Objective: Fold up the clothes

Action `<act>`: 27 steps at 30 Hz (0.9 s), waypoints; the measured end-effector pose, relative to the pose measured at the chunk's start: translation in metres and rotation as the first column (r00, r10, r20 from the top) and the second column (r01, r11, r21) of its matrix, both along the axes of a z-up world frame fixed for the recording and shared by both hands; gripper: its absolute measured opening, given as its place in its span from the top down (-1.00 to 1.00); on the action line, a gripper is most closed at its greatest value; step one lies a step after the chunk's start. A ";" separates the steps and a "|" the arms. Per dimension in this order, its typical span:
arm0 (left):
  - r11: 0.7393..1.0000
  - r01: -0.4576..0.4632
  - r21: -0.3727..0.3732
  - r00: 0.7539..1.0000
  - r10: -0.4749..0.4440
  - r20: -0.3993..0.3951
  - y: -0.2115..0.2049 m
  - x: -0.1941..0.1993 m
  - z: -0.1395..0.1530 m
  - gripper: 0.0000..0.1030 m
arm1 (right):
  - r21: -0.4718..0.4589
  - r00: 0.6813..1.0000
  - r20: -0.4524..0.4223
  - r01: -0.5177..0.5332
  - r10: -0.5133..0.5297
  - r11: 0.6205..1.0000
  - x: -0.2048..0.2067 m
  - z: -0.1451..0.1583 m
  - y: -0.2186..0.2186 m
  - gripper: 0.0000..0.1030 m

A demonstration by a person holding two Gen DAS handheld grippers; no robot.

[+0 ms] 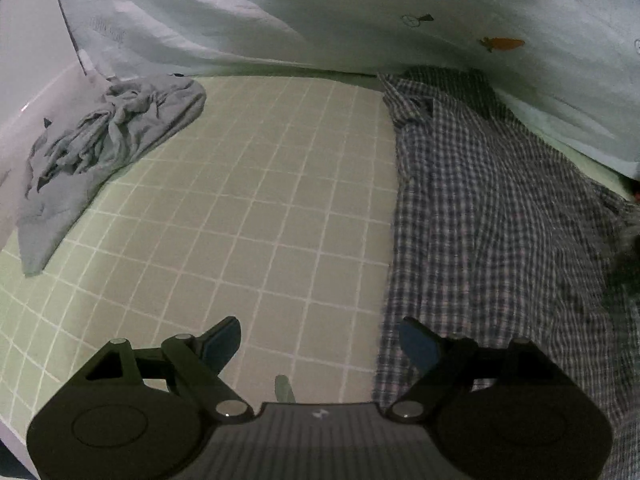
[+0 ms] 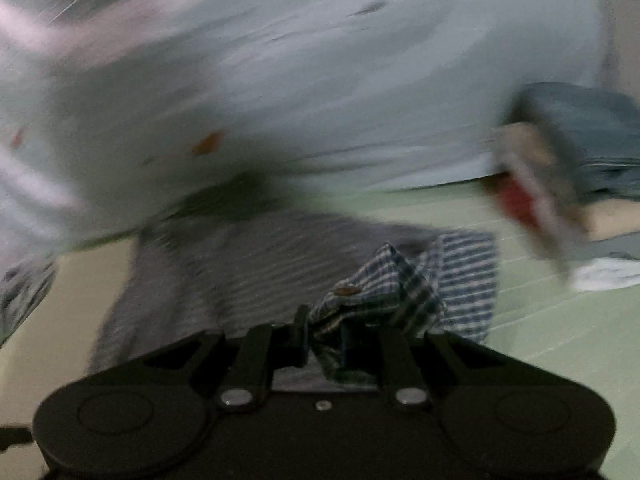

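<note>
Left wrist view: the left gripper (image 1: 320,344) is held with its jaws spread wide and nothing between them, above a pale green gridded sheet (image 1: 256,208) that covers the surface below. The checked shirt (image 1: 492,216) is spread over the right part of that sheet, its near edge lying just beside the right-hand finger (image 1: 418,346). A crumpled grey garment (image 1: 100,148) is seen at the far left of the sheet, well apart from the shirt. A pale blue cloth printed with small fish (image 1: 360,12) is draped along the far side. Right wrist view: much of the picture is blurred. The right gripper (image 2: 326,334) is shown with its jaws clenched on a bunched fold of the checked shirt (image 2: 384,284), on which a brown button (image 2: 347,290) is visible just beyond the fingertips; the rest of the shirt trails away over the green sheet (image 2: 560,320). The pale blue cloth (image 2: 320,80) fills the upper part of the view. At the right edge, blue denim (image 2: 592,128) and other blurred items are seen, too smeared to be told apart.
</note>
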State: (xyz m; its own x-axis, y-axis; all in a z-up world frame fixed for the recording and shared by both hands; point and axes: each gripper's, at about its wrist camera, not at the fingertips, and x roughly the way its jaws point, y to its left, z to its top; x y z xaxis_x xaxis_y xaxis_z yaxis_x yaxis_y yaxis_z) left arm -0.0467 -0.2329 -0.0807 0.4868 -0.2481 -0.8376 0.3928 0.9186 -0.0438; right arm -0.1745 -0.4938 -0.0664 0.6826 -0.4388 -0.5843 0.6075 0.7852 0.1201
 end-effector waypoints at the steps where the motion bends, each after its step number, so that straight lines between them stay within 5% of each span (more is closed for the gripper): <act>1: 1.000 -0.001 -0.002 1.000 0.001 -0.005 0.002 0.000 -0.001 -0.68 | 0.008 0.999 -0.012 -0.030 0.031 1.000 0.006 -0.004 0.010 0.71; 4: 1.000 -0.006 -0.006 1.000 0.006 -0.012 0.004 -0.003 -0.002 -0.68 | 0.063 0.994 -0.049 -0.093 0.097 0.994 0.017 -0.015 0.028 0.62; 9: 1.000 -0.012 -0.018 1.000 0.012 -0.006 -0.010 -0.015 0.005 -0.68 | 0.101 0.994 -0.033 -0.102 0.106 0.990 0.002 -0.014 0.019 -0.03; 11: 1.000 -0.010 -0.024 1.000 0.010 0.002 -0.023 -0.022 0.010 -0.68 | 0.110 0.997 -0.012 -0.076 0.078 0.991 -0.015 -0.010 0.007 -0.49; 16: 0.998 0.040 -0.038 0.999 -0.039 0.021 -0.074 -0.048 0.021 -0.68 | 0.052 1.000 -0.022 0.003 -0.001 0.999 -0.062 -0.001 -0.030 -0.85; 27: 0.974 0.221 0.041 0.973 -0.223 0.063 -0.186 -0.107 0.005 -0.69 | 0.091 0.985 -0.152 0.096 -0.081 0.991 -0.164 -0.038 -0.124 -0.91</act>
